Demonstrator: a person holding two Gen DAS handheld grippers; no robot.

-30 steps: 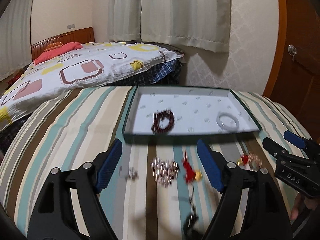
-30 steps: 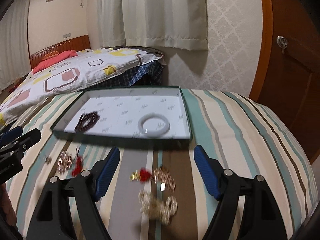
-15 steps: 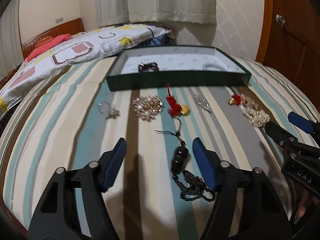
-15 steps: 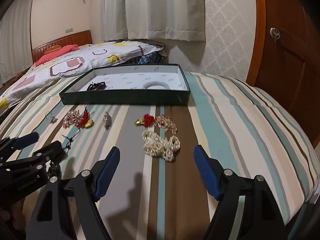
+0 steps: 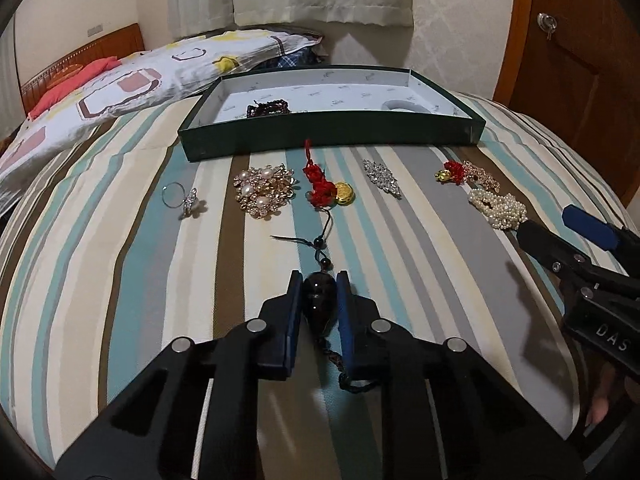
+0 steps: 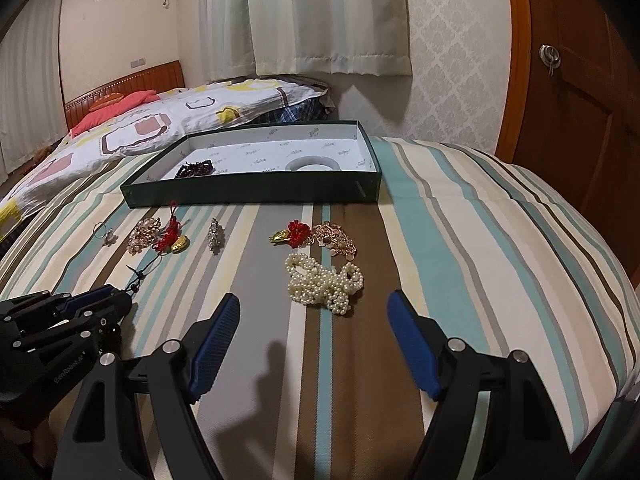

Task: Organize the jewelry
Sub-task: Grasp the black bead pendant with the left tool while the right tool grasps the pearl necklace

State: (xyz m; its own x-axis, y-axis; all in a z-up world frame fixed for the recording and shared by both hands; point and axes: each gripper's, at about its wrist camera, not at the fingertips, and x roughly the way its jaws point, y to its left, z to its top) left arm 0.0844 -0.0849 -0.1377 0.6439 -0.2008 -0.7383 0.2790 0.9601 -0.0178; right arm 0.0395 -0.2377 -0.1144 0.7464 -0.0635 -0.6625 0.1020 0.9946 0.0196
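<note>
On the striped bedspread [image 5: 120, 280], left tongs [image 5: 319, 294], wide before, closing on dark pendant [image 5: 319, 300]; right tongs [image 6: 313, 316] remain spread

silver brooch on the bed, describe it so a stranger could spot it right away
Start at the green tray on the striped bedspread. In front of its near wall lies a row of jewelry; the silver brooch lies right of the gold charm. It alone is a narrow, all-silver, sparkly cluster.
</note>
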